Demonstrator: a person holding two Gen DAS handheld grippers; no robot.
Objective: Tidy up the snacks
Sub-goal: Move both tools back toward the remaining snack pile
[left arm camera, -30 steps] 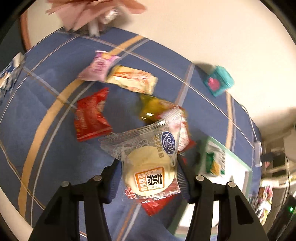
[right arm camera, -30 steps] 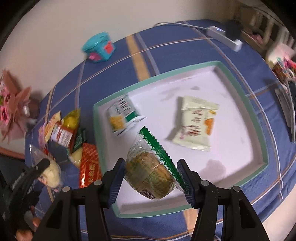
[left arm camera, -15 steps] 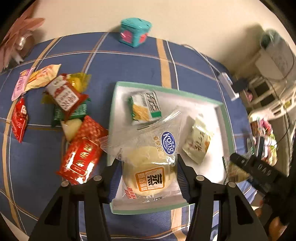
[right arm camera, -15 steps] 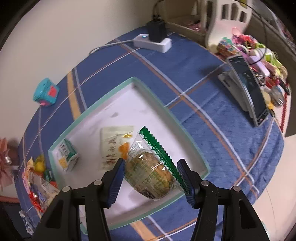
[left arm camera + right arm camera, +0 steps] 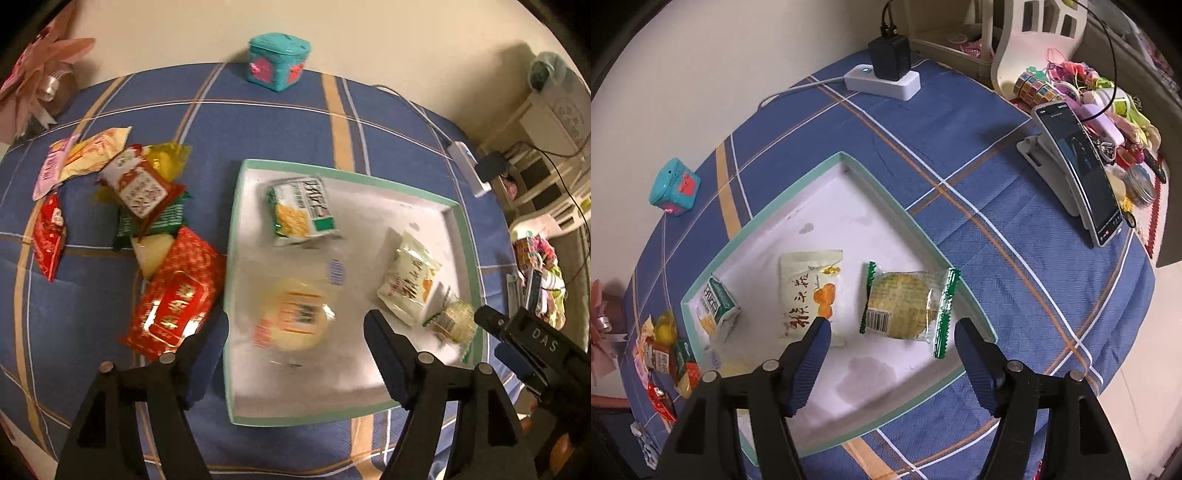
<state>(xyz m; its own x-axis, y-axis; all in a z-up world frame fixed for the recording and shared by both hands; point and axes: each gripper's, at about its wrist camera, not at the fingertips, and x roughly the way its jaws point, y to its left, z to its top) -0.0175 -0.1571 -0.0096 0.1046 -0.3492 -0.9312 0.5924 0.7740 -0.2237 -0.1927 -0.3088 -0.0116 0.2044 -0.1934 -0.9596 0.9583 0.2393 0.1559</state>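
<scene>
A white tray with a teal rim [image 5: 236, 206] [image 5: 916, 225] lies on the blue plaid cloth. My left gripper [image 5: 295, 332] is open above it; a clear-wrapped pale bun [image 5: 295, 314], blurred, lies in the tray between its fingers. My right gripper [image 5: 892, 332] is open; a green-edged cookie packet [image 5: 905, 306] lies in the tray just ahead of it. A green-white packet [image 5: 303, 210] [image 5: 716, 306] and a cream packet [image 5: 410, 280] [image 5: 809, 291] also lie in the tray. Loose snacks [image 5: 136, 192] lie left of the tray.
A red packet [image 5: 177, 299] touches the tray's left rim. A teal cube [image 5: 277, 61] [image 5: 674, 186] stands at the wall. A power strip [image 5: 882, 81], a phone on a stand [image 5: 1078, 166] and trinkets [image 5: 1082, 88] are at the right. Pink flowers [image 5: 37, 66] are far left.
Both grippers opened. The bun dropped from the left gripper into the tray, and the cookie packet dropped from the right gripper into the tray.
</scene>
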